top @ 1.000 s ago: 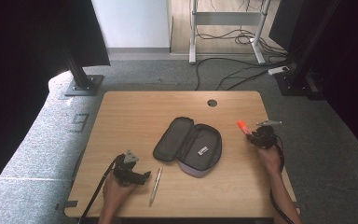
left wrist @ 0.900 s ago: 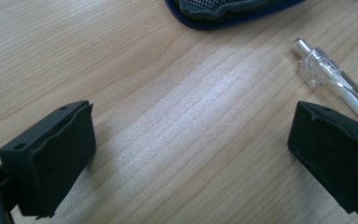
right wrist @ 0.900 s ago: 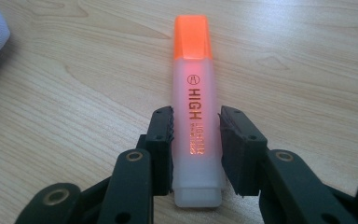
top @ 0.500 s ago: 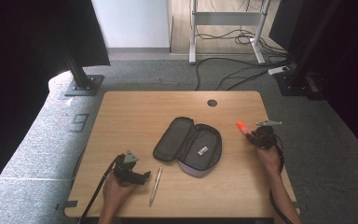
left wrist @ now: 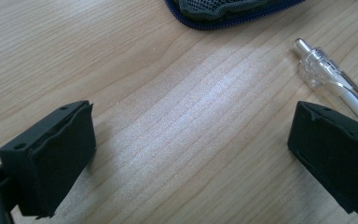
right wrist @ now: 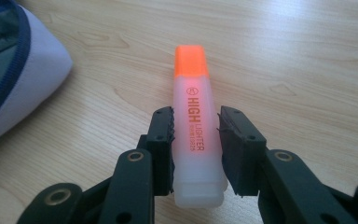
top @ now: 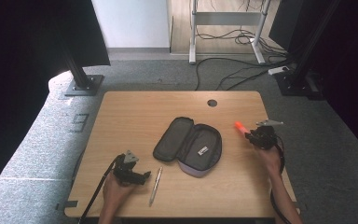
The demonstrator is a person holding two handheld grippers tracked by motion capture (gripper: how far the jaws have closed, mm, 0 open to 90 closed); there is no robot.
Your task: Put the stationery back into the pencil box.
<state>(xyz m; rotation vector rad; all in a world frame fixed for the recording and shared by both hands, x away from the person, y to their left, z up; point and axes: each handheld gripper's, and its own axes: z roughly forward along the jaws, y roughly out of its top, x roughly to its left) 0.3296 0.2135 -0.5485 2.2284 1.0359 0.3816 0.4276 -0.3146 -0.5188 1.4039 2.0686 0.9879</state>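
Observation:
My right gripper [right wrist: 195,149] is shut on an orange highlighter [right wrist: 194,126] with a white body, holding it a little above the wood, cap pointing away. In the high view the right gripper [top: 254,136] is at the table's right side with the highlighter [top: 240,127] sticking out toward the open pencil case [top: 189,147]. My left gripper [top: 144,176] rests near the front left, jaws wide apart with bare wood between them [left wrist: 191,154]. A clear pen [left wrist: 331,81] lies just beyond its right-hand jaw; the same pen [top: 155,185] lies in front of the case.
The wooden table [top: 135,116] has a round cable hole [top: 212,102] near its far edge. The case's pale outer side [right wrist: 23,88] lies left of the highlighter. Cables and stand feet sit on the carpet beyond the table.
The right gripper has risen slightly with the highlighter in it. The left gripper has stayed where it was.

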